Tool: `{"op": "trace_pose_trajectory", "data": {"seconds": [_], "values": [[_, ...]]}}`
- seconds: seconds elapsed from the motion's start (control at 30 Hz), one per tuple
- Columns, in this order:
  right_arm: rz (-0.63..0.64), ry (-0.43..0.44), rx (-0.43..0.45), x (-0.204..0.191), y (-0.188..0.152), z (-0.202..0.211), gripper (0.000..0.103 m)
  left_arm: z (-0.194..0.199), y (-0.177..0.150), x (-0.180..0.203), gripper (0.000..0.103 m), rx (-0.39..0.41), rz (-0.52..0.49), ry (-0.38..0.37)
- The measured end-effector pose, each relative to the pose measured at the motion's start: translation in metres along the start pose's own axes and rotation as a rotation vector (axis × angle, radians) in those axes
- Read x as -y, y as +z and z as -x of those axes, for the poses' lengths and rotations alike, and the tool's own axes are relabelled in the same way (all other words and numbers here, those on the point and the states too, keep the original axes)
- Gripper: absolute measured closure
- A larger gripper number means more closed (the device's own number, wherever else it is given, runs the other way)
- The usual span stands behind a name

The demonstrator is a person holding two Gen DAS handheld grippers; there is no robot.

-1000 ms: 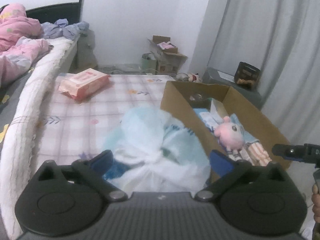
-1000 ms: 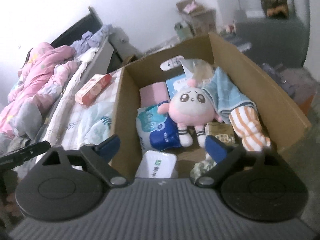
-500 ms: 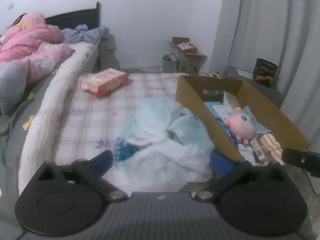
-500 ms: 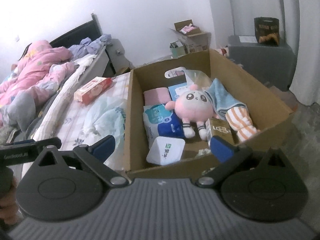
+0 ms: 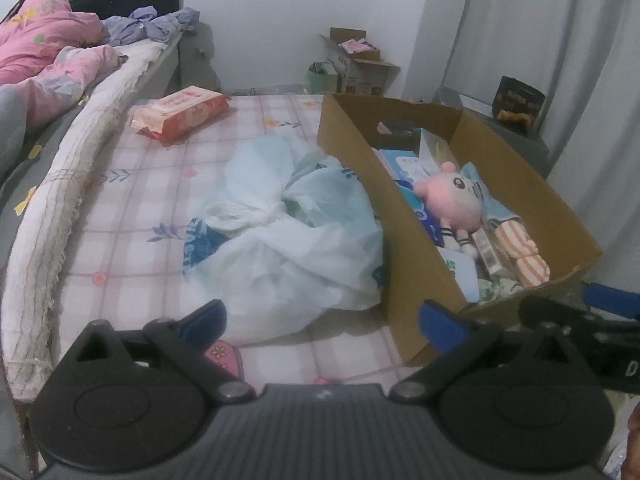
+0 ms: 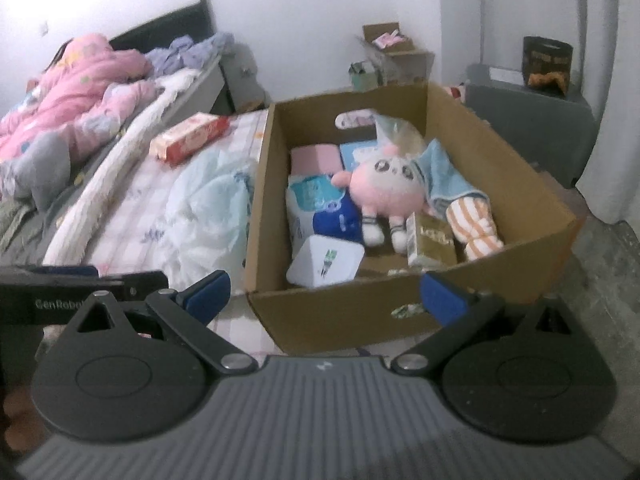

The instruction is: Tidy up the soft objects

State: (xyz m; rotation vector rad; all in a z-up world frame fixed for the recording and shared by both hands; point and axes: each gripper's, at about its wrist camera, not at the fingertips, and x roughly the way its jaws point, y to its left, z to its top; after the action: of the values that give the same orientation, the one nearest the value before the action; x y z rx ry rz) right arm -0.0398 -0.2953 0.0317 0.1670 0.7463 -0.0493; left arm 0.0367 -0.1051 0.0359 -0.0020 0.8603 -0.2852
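Observation:
A cardboard box sits on the checked mattress. Inside lie a pink plush toy, a blue cloth, an orange striped cloth, tissue packs and a white pack. A crumpled pale blue plastic bag lies left of the box. A red wipes pack rests farther back. My left gripper is open, short of the bag. My right gripper is open, in front of the box's near wall.
A bed with a pink quilt and a white blanket roll runs along the left. Small cartons stand by the back wall. A grey cabinet with a dark bag stands by the curtain at right.
Both grippers have pulled back and away. The bag, which filled the left view, now lies on the mattress. The box looks smaller in the right view.

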Motion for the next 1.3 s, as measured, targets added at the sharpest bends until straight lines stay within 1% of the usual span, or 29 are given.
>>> {"op": "trace_pose_trajectory", "data": {"seconds": [0.1, 0.2, 0.43, 0.73, 1.3], "values": [[-0.002, 0.007, -0.014, 0.001, 0.000, -0.005, 0.001, 0.000, 0.000, 0.005, 0.000, 0.000, -0.011, 0.013], [-0.004, -0.005, -0.026, 0.003, 0.000, -0.011, 0.001, -0.001, 0.001, 0.009, 0.001, -0.005, -0.018, 0.014], [-0.022, 0.003, -0.049, 0.011, 0.000, -0.020, 0.001, -0.008, 0.000, 0.012, 0.001, -0.029, -0.017, 0.028], [-0.029, 0.003, -0.077, 0.015, -0.001, -0.030, 0.001, -0.013, 0.000, 0.013, 0.002, -0.041, -0.022, 0.044], [-0.012, -0.001, -0.090, 0.016, 0.002, -0.036, 0.001, -0.015, 0.001, 0.013, 0.004, -0.058, -0.015, 0.052]]}}
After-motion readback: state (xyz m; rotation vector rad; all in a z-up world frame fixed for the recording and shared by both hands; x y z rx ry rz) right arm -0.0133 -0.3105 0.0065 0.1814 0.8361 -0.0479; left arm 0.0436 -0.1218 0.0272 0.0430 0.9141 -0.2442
